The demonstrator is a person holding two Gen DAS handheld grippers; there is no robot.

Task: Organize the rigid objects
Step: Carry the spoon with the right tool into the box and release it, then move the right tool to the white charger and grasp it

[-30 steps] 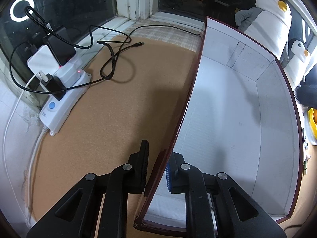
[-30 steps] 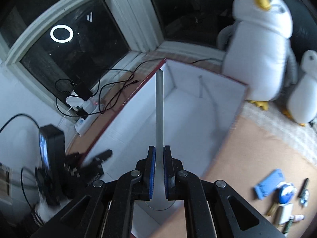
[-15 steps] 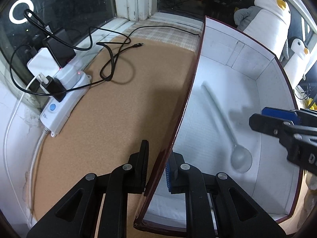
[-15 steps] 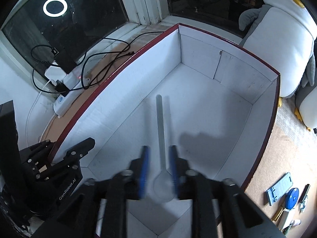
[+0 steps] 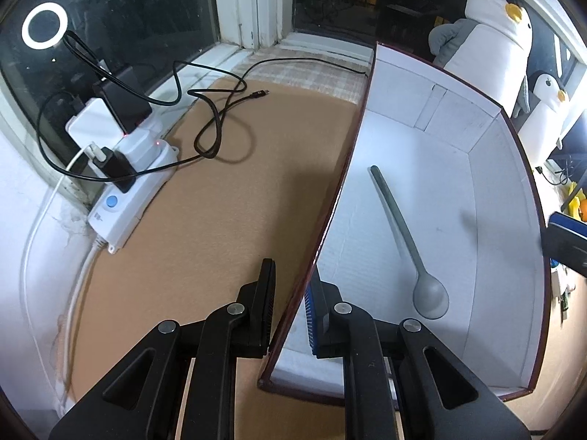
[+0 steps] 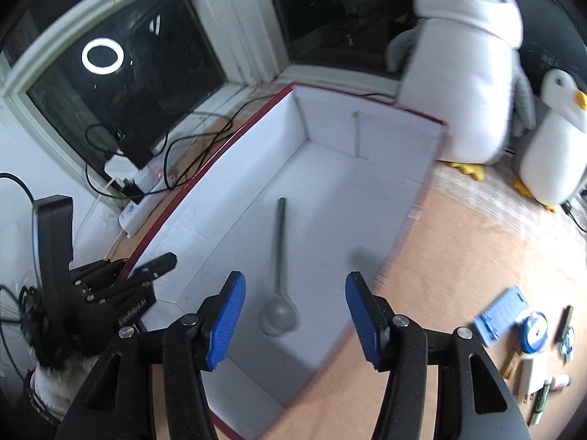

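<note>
At left, the left gripper pinches the white box's near wall, steadying it. A grey spoon lies flat on the box floor. The right gripper, jaws just opened and empty, should lift clear before fetching the small items on the tabletop at right.

Two hand-held grippers, both built of matte black plastic. The left gripper has two angular arms with triangular cut-outs, round silver screw heads at the pivots, and flat fingers; one finger's pad is ribbed and blue. The right gripper has the same black arms, silver screws and triangular cut-outs, with two ribbed bright blue pads. Seen from the right wrist camera, the left gripper's body bears small white lettering.
</note>
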